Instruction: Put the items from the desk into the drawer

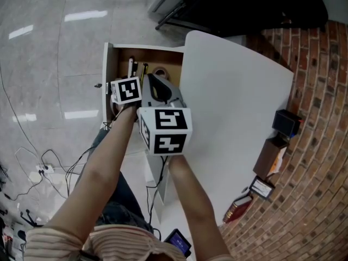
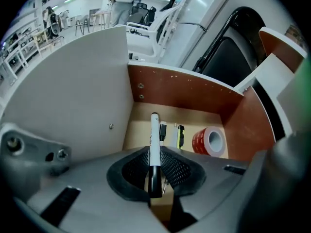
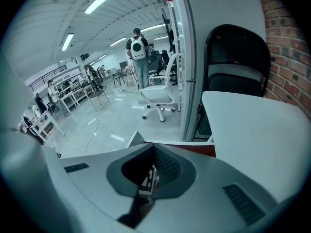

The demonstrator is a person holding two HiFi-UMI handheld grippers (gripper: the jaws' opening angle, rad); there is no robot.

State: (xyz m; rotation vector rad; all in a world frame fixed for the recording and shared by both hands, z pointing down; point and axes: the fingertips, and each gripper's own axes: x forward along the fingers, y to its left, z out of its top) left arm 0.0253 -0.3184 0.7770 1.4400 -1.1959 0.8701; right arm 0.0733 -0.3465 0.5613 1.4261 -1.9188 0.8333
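Grips the pen (image 2: pixel 154 144) tight in the left tongs (image 2: pixel 154 186) over the drawer (image 2: pixel 184 89); could bounce off the tape (image 2: pixel 209 141) if dropped early.

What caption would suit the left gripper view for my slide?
Left gripper holds a white marker over the open drawer, red tape roll already inside.
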